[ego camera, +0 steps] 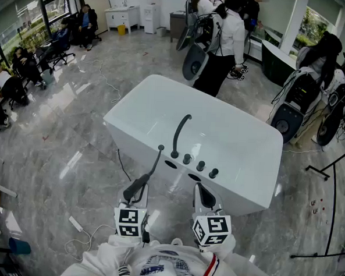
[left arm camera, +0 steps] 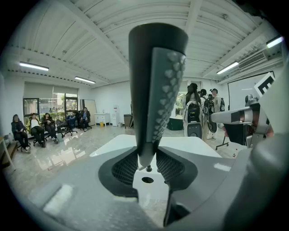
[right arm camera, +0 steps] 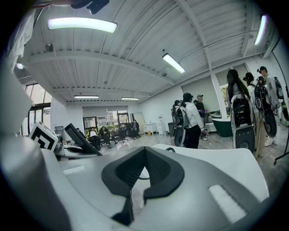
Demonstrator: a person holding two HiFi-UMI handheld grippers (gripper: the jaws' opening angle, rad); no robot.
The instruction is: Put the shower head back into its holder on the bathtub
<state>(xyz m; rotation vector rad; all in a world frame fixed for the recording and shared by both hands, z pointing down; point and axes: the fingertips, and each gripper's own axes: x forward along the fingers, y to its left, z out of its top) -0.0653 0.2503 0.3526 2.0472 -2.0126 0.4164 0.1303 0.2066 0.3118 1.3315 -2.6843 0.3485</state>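
Currently: left gripper (ego camera: 135, 192) pinches the slim dark-grey wand-shaped shower head (ego camera: 150, 171) by its lower end, pads pressing on both sides and nubbed spray face turned right in the left gripper view. The wand slants up and away, its far tip at the near rim of the white rectangular bathtub (ego camera: 250, 146) — contact not discernible — just left of the black curved spout (ego camera: 178, 134) and the row of black knobs (ego camera: 200, 165). Right gripper (ego camera: 205, 196): jaws pressed together, nothing between them.
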